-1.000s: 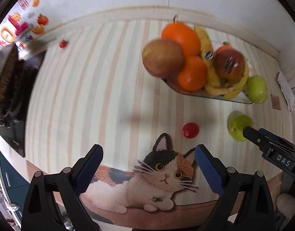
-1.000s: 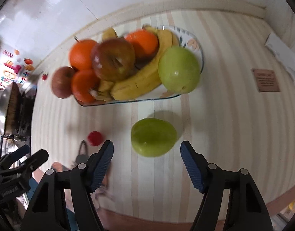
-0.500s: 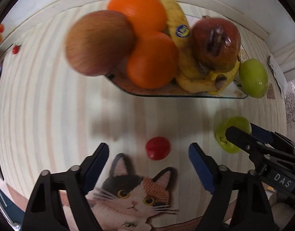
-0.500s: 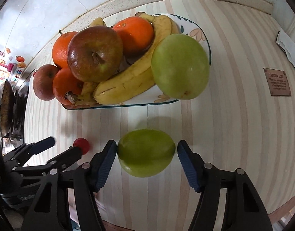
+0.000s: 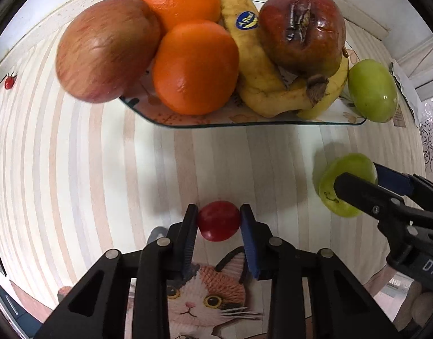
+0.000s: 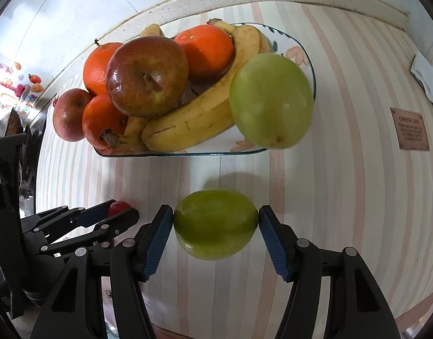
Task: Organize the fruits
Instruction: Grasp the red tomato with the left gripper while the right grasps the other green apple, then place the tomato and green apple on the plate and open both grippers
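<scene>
Glass plate (image 5: 244, 125) rim near both gripped fruits.

Left gripper (image 5: 218, 220) moved forward from above the cat mat (image 5: 205, 296) to the small red fruit (image 5: 218, 221); jaws, wide apart before, now closed on both its sides. Right gripper (image 6: 215, 223) also advanced; green apple (image 6: 215, 223), earlier ahead of the fingertips, now between the pads, both touching it. Fruit plate (image 6: 311, 70) nearer in both views.
</scene>
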`<control>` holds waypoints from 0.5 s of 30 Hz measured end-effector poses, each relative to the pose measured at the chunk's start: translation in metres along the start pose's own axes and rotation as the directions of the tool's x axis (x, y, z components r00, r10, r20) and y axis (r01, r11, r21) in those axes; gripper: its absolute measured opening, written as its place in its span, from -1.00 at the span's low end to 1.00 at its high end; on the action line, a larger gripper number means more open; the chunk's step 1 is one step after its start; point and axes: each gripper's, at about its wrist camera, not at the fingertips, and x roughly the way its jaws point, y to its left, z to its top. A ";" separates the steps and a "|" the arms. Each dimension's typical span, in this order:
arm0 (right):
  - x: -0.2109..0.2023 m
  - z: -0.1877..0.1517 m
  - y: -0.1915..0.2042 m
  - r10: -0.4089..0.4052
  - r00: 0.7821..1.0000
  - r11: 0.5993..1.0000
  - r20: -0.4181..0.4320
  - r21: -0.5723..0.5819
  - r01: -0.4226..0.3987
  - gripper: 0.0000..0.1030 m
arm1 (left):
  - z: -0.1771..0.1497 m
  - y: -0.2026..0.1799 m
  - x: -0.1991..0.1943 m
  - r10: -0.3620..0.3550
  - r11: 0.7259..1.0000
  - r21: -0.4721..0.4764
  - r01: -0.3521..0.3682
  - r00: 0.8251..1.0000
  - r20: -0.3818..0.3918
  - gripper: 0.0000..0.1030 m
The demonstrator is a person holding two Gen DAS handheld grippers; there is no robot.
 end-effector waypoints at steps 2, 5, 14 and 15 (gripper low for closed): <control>-0.004 -0.004 0.001 0.002 1.000 1.000 0.001 0.000 -0.002 0.27 | 0.000 0.010 -0.004 -0.007 1.000 -0.015 0.007 1.000 0.007 -0.47; -0.006 -0.010 -0.003 0.030 1.000 0.999 -0.003 0.027 -0.030 0.26 | -0.005 0.014 -0.014 -0.012 1.000 -0.028 0.012 1.000 0.024 -0.47; -0.046 -0.029 -0.013 0.131 0.991 0.988 0.043 0.073 -0.133 0.26 | -0.010 0.007 -0.062 -0.068 0.996 -0.044 0.072 0.995 0.078 -0.47; -0.057 -0.029 -0.013 0.147 0.987 0.986 0.059 0.076 -0.151 0.26 | -0.007 0.006 -0.074 -0.084 0.995 -0.041 0.088 0.992 0.094 -0.47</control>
